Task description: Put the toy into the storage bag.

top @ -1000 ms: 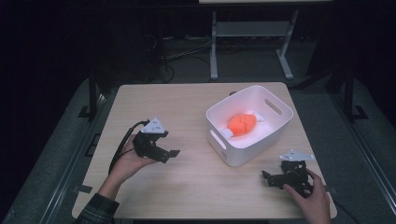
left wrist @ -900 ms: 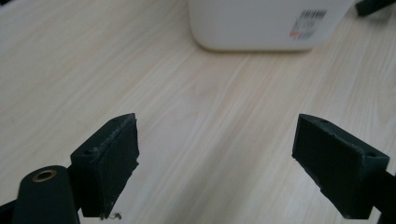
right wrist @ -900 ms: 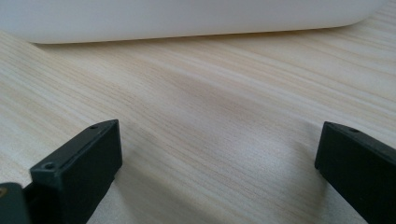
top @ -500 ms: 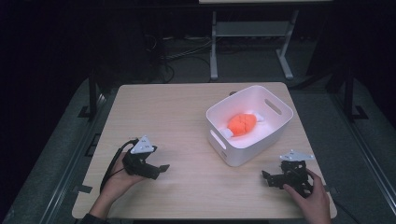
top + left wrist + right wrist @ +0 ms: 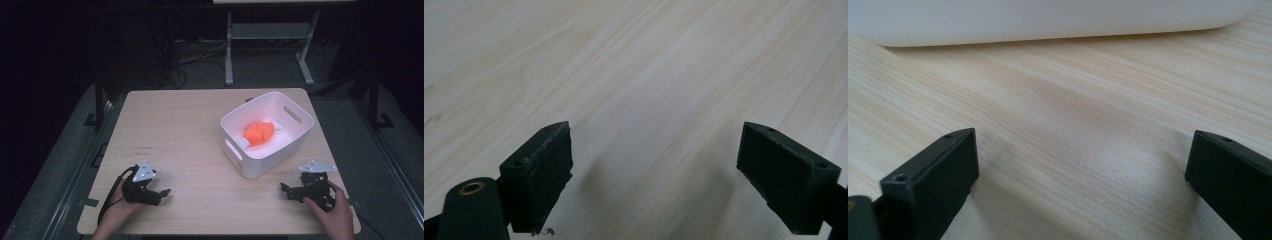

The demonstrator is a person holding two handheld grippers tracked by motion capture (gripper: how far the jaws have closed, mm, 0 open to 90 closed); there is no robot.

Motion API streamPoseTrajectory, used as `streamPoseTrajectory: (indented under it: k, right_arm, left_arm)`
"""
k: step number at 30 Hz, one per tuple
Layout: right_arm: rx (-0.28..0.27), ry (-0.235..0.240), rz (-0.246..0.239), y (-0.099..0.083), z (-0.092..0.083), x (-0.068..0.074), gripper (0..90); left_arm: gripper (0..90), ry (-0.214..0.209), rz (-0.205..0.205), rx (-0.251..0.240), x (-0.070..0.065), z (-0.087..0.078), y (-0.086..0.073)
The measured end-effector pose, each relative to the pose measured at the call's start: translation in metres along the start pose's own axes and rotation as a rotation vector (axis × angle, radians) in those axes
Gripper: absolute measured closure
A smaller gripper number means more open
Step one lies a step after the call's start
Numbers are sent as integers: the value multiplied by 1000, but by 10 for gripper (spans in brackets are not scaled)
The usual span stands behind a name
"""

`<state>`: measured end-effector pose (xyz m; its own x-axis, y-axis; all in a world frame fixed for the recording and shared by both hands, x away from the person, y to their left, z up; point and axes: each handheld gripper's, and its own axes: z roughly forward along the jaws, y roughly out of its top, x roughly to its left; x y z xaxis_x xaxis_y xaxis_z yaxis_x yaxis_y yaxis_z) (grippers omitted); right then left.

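while both jaws gape empty, left gripper [image 5: 159,192], right gripper [image 5: 290,191] low; orange thing [image 5: 259,133] in bin [image 5: 260,167] unclear.

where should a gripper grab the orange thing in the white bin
Probably from straight above, jaws closing across the narrow middle of the orange rounded object. It lies low inside the white bin, whose walls block any side approach. The right gripper is nearer the bin and open.

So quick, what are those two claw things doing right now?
Left gripper: jaws open, holding nothing.
Right gripper: jaws open, holding nothing.
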<state>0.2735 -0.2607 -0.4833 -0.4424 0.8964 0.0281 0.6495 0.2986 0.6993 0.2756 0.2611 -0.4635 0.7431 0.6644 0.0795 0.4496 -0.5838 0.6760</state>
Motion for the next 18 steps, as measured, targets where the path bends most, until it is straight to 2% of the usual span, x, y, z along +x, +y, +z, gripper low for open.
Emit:
streamPoseTrajectory:
  k: [3, 8, 10, 18]
  right_arm:
    - [0, 0, 0, 0, 0, 0, 1]
    - [0, 0, 0, 0, 0, 0, 2]
    - [0, 0, 0, 0, 0, 0, 2]
    - [0, 0, 0, 0, 0, 0, 1]
  left_arm:
    - [136, -6, -16, -1, 3, 1, -6]
    - [129, -36, -65, -37, 7, 2, -13]
    - [128, -41, -63, -56, 7, 2, -16]
    - [128, -33, -69, -58, 7, 1, -16]
